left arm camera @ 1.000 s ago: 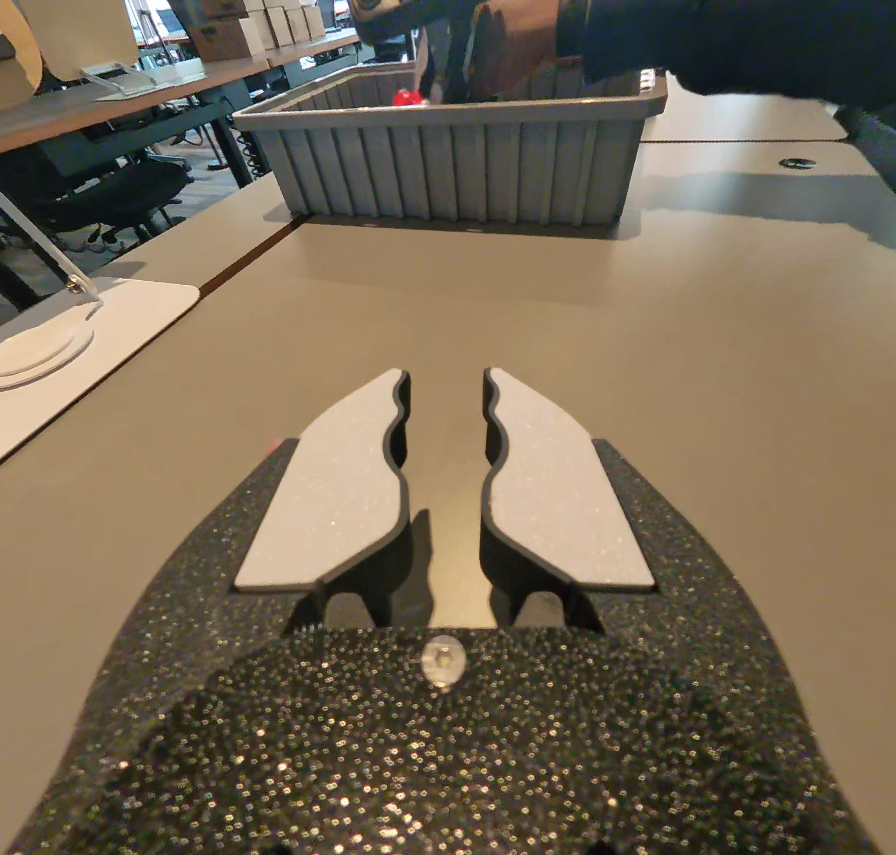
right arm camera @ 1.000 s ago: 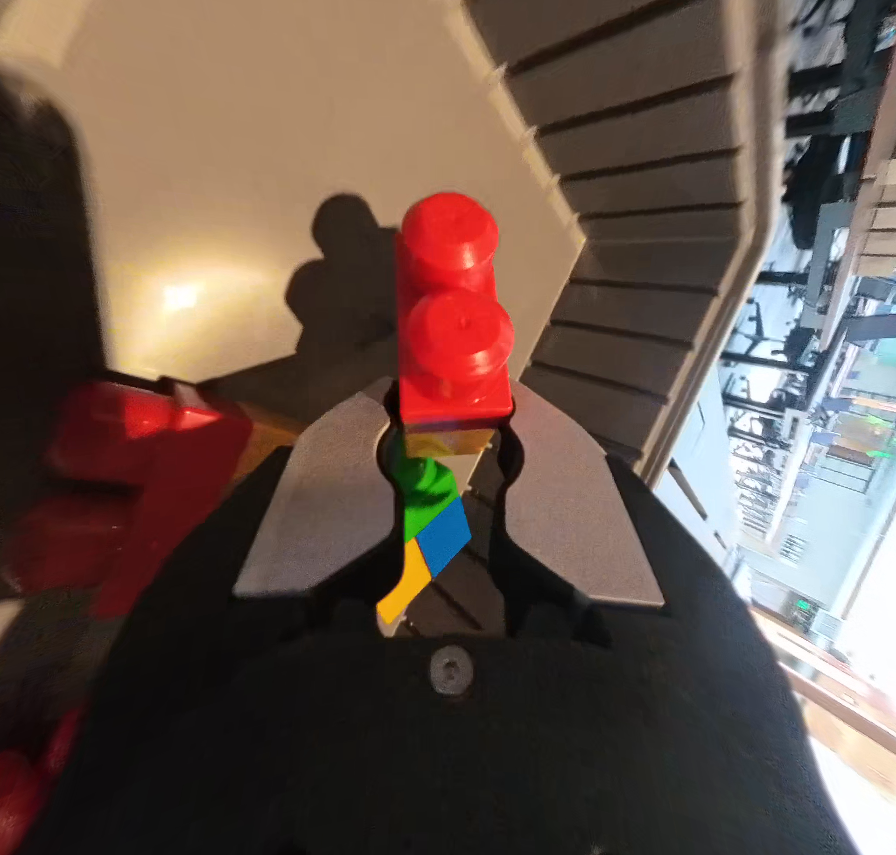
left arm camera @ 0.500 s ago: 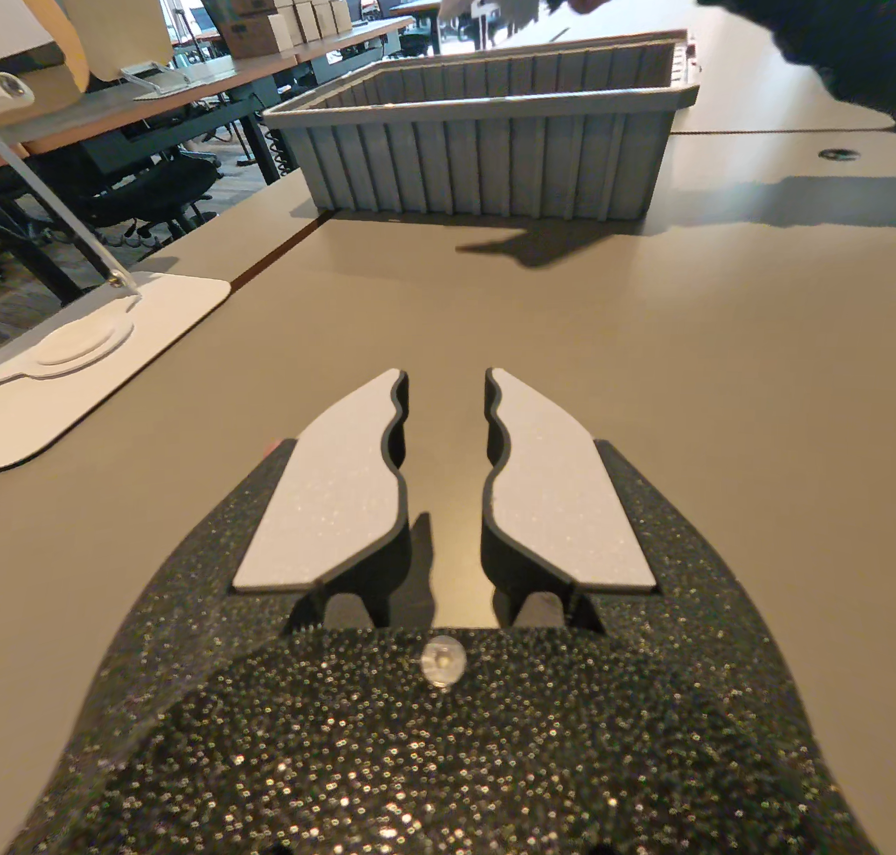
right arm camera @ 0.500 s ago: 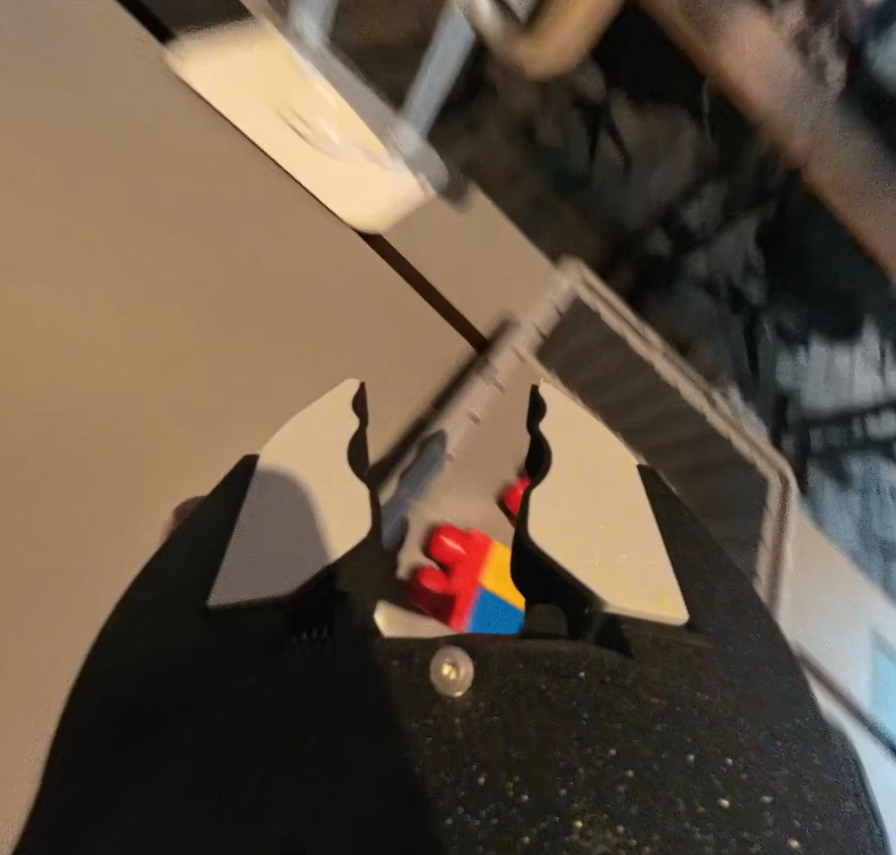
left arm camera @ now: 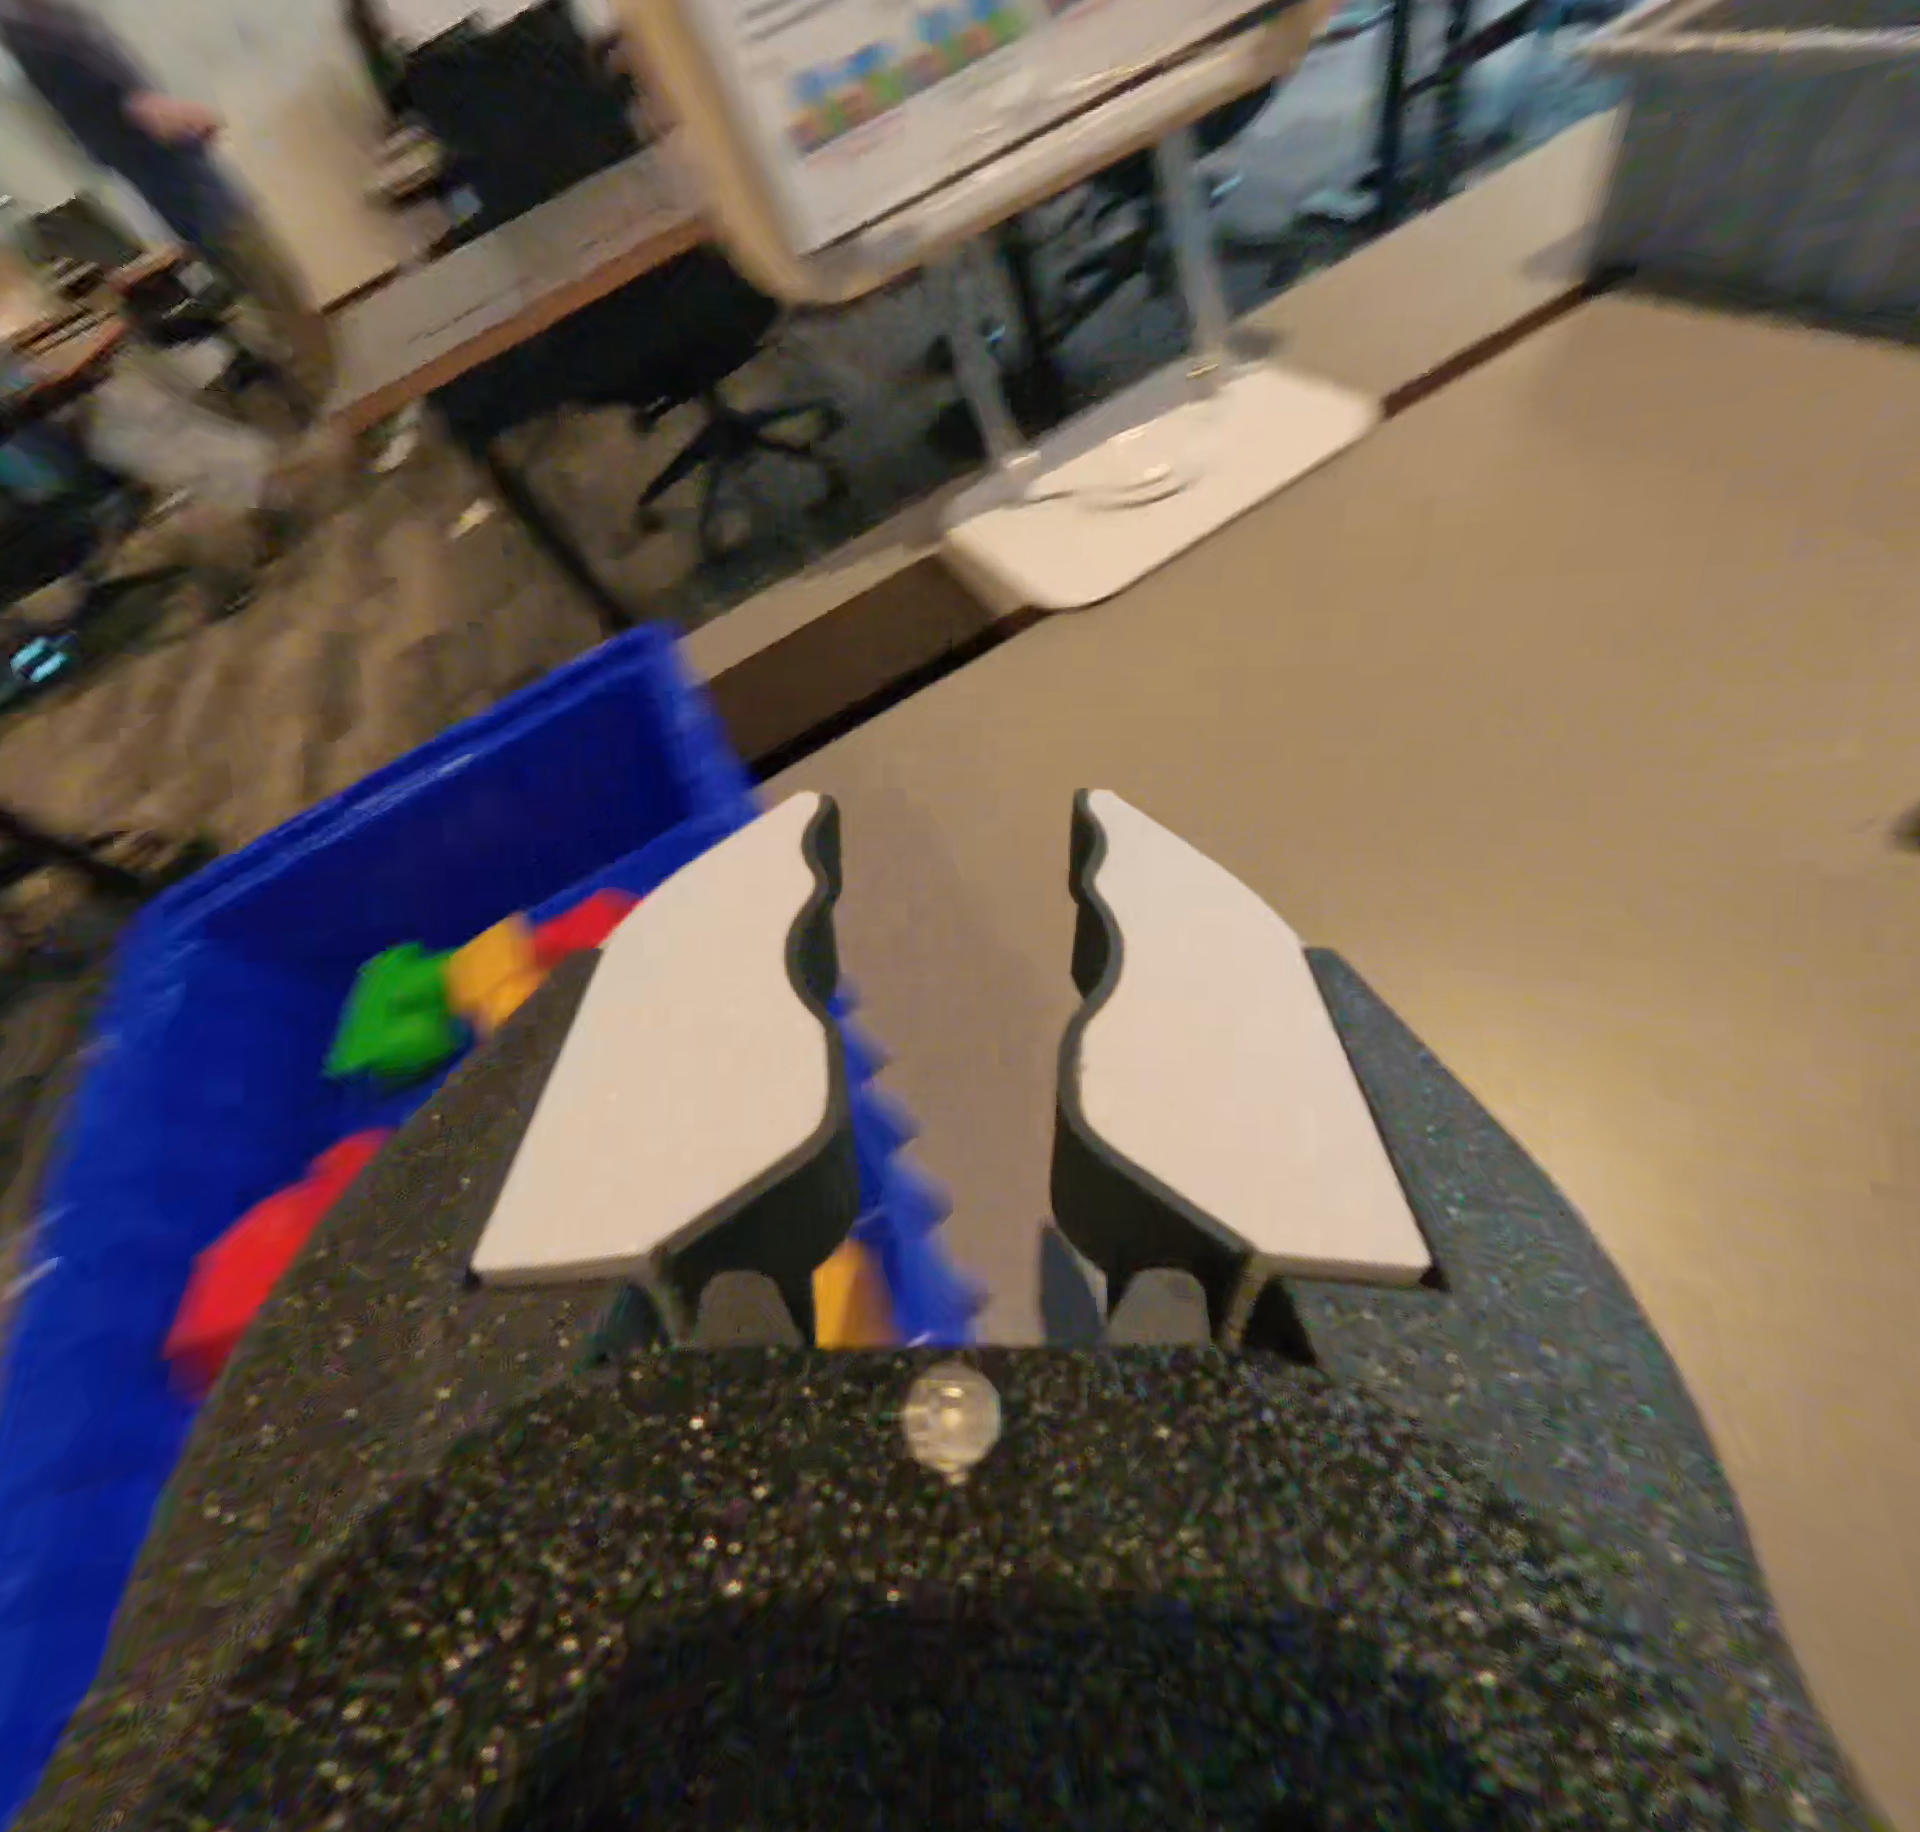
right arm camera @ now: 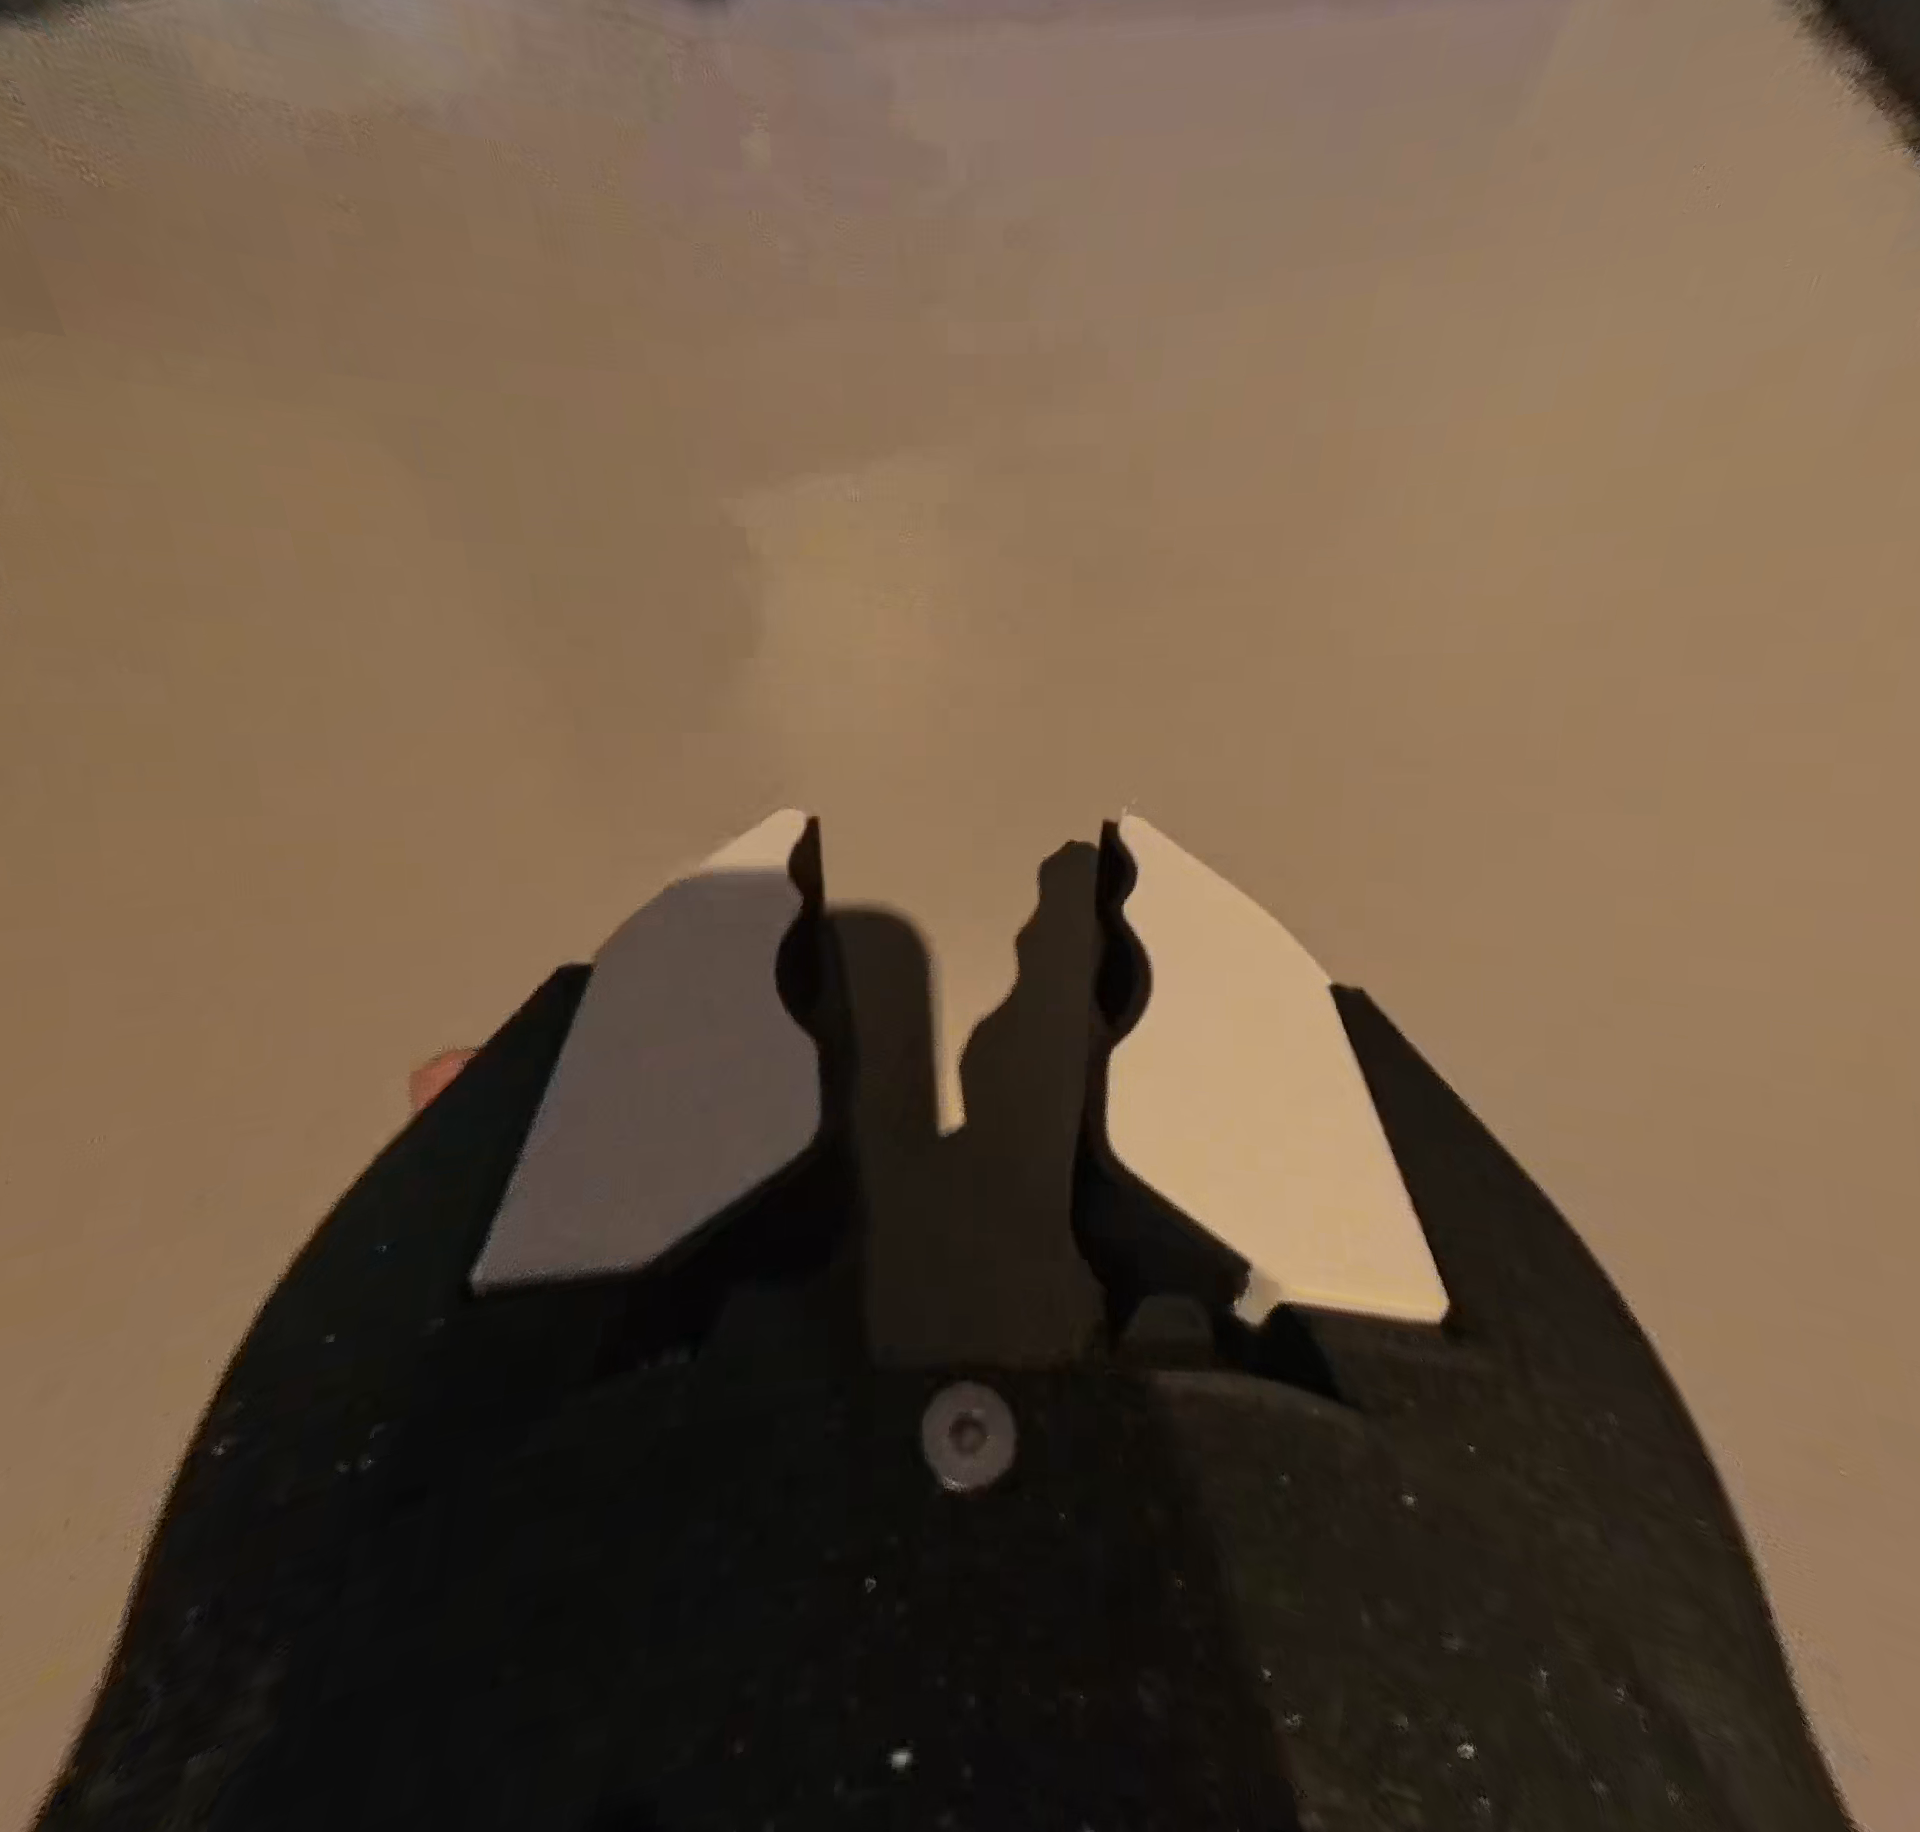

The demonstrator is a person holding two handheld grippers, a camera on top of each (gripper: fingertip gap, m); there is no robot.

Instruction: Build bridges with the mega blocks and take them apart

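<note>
My left gripper (left arm camera: 948,816) is open and empty, over the tan table's left edge. Just left of and below it, a blue bin (left arm camera: 436,826) holds mega blocks: a green one (left arm camera: 400,1019), a yellow one (left arm camera: 497,972) and red ones (left arm camera: 265,1252). The view is blurred by motion. My right gripper (right arm camera: 958,832) is open and empty, pointing down at bare tan table (right arm camera: 935,432) close below it. No block shows in the right wrist view.
A white stand base (left arm camera: 1164,483) with a tilted board (left arm camera: 935,68) sits on the table beyond the left gripper. The grey crate (left arm camera: 1766,151) is at the far right. Desks, office chairs and a person stand past the table edge. Some 30 cm of space lies between my two pairs of fingers.
My right gripper let go of the red block into the grey crate, then swung over bare table. My left gripper turned left from the grey crate towards the blue bin and opened wider.
</note>
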